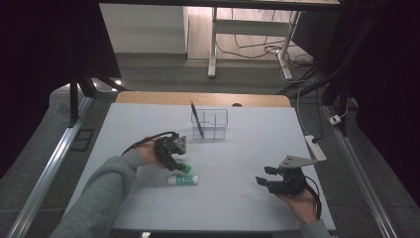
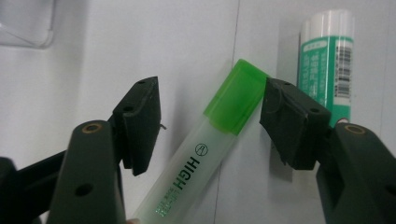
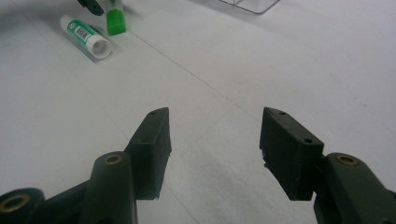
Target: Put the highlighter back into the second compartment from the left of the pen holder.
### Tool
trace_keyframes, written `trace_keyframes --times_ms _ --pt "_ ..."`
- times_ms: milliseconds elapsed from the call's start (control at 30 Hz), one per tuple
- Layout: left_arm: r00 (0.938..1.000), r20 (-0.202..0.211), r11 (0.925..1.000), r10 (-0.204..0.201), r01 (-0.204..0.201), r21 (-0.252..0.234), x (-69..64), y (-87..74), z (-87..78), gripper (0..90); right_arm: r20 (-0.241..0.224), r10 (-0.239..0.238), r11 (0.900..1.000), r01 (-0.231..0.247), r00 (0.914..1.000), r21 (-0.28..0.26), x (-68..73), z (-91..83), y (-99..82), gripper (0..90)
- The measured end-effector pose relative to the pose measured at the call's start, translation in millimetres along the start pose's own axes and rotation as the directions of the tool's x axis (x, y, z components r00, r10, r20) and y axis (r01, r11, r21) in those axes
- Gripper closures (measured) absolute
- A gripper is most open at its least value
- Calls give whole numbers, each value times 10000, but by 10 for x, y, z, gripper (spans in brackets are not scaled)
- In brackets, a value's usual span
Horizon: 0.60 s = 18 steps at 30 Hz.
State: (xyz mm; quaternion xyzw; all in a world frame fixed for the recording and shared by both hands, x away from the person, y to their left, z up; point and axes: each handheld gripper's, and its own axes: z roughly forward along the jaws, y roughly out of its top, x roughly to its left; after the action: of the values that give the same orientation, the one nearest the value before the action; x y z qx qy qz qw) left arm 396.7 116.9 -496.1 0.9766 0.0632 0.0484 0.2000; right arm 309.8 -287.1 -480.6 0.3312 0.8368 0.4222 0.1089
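The highlighter [image 2: 205, 154] has a clear, frosted barrel printed with "HIGH" in green capitals, a small circled mark above the word, and a line of finer green print too small to read. Its cap is bright green. Just beside it lies a glue stick [image 2: 327, 56], white with a green label that carries a barcode and some white lettering that cannot be made out.

On the left of the table [image 1: 148, 129], the left gripper [image 2: 212, 126] is over the highlighter. The jaws stand apart with the highlighter lying slantwise between them on the white surface. The right-hand pad [image 2: 289, 121] sits at the edge of the green cap, touching it or nearly so; the left-hand pad [image 2: 140, 123] is clear of the barrel, with bare table between. Nothing is gripped yet. In the high view the highlighter [image 1: 184, 167] pokes out just below that gripper [image 1: 171, 153], and the glue stick [image 1: 183, 179] lies flat beside it, a little nearer the person.

Farther back, near the middle of the table, stands a clear plastic organiser [image 1: 210, 124] with open compartments. A dark blue pen [image 1: 197, 120] leans upright in its left compartment.

At the right, the right gripper [image 3: 215, 135] has its jaws held about half apart, with only bare white table between them. It is well apart from the highlighter and glue stick, which show far off at the upper left of its view.
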Motion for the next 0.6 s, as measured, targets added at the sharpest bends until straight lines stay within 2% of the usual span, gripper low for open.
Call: trace_keyframes --times_ms 267,367,467,600 --pt "9960 231 9943 859 -872 617 -7 59 82 447 183 88 10000 -88 9998 31 -18 -55 -47 432" --pt "9926 451 9910 1130 -1158 665 -8 70 114 466 215 109 9999 -110 9997 34 -20 -66 -58 432" --pt "9901 485 9875 1317 -1354 813 -6 67 142 519 196 160 9999 -161 9997 13 -26 -76 -68 432" --pt "9856 738 9854 1521 -1570 658 18 53 144 555 222 164 9999 -165 9996 25 -30 -81 -74 432"
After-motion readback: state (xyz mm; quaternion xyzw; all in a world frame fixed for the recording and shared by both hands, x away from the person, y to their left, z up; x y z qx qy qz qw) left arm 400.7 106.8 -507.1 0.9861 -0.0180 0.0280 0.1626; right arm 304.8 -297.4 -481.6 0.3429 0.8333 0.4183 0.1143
